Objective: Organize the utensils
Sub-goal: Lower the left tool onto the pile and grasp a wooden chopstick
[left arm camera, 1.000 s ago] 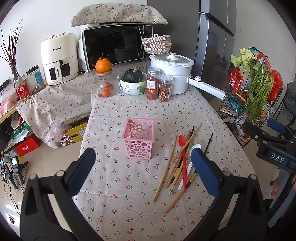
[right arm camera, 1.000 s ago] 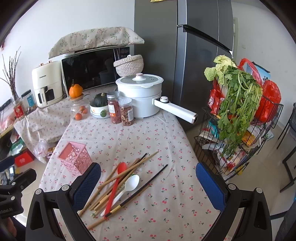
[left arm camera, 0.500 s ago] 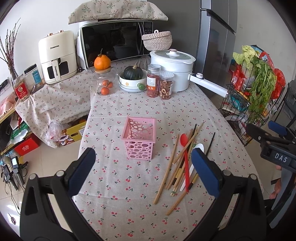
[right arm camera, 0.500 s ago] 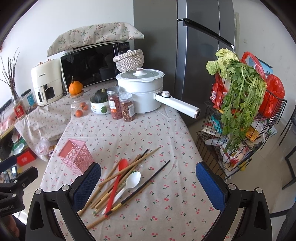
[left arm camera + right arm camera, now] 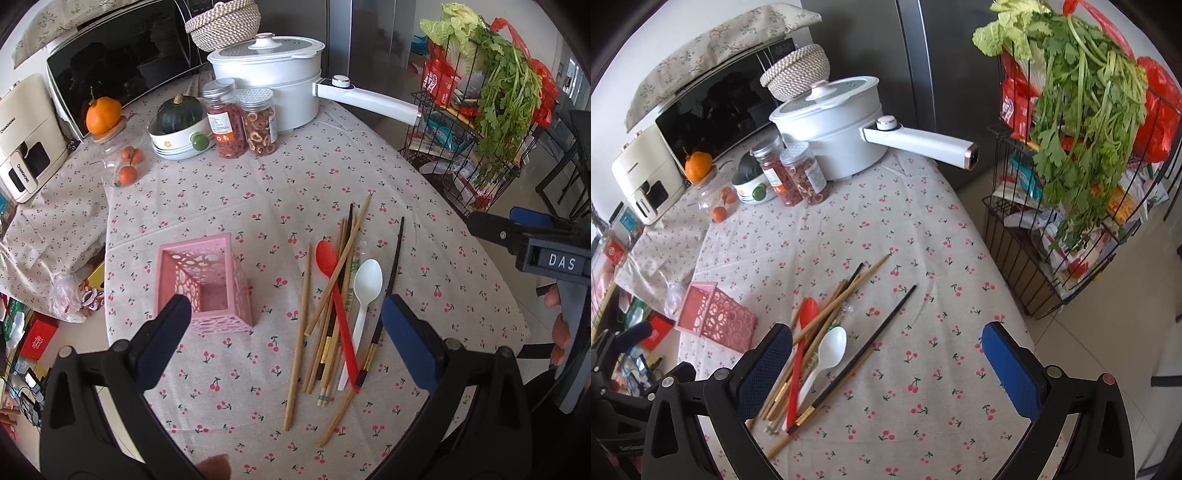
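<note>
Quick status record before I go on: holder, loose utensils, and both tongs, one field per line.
holder: pink basket, upright, looks empty
utensils: chopsticks, red spoon and white spoon piled on the tablecloth beside the basket
left tongs: open, holding nothing, above the basket and pile
right tongs: open, holding nothing, above the pile
sorted: nothing yet

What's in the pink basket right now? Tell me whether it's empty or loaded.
Empty. The left wrist view looks straight into the pink basket and shows only its bare floor; the chopsticks, red spoon and white spoon all lie on the tablecloth beside it.
</note>
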Action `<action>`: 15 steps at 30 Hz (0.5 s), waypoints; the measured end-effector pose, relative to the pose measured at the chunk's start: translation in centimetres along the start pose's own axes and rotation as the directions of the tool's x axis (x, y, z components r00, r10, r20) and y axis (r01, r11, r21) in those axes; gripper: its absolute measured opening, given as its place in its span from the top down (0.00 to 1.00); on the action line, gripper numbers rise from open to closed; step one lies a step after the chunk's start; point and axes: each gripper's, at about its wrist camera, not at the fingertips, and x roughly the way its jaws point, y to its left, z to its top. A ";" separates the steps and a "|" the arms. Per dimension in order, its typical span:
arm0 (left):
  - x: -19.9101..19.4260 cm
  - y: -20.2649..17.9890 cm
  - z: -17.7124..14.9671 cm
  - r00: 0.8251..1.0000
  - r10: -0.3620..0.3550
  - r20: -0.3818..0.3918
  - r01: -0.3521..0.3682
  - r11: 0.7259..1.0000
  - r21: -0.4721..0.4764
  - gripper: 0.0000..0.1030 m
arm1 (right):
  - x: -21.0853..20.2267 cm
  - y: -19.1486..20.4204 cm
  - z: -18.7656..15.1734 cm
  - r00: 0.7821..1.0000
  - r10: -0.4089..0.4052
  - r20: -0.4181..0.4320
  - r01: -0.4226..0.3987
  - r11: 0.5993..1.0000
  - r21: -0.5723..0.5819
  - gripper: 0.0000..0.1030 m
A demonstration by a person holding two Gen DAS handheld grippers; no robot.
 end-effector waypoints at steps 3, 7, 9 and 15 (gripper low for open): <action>2.3 -0.7 1.8 0.999 -0.025 -0.038 0.025 1.000 -0.002 0.01 | 1.9 -1.4 0.7 0.999 -0.021 -0.051 0.022 1.000 0.021 0.00; 6.2 -1.5 3.7 0.987 -0.082 -0.137 0.078 0.997 -0.029 0.01 | 4.3 -3.3 1.4 0.995 -0.030 -0.099 0.035 0.998 0.058 0.00; 8.0 -2.1 4.4 0.979 -0.106 -0.173 0.102 0.994 -0.030 0.06 | 5.5 -4.2 1.6 0.991 -0.006 -0.130 0.018 0.995 0.093 0.00; 12.8 -3.9 6.0 0.934 -0.242 -0.263 0.225 0.970 -0.094 0.39 | 7.9 -5.1 1.7 0.981 0.015 -0.196 0.011 0.991 0.134 0.00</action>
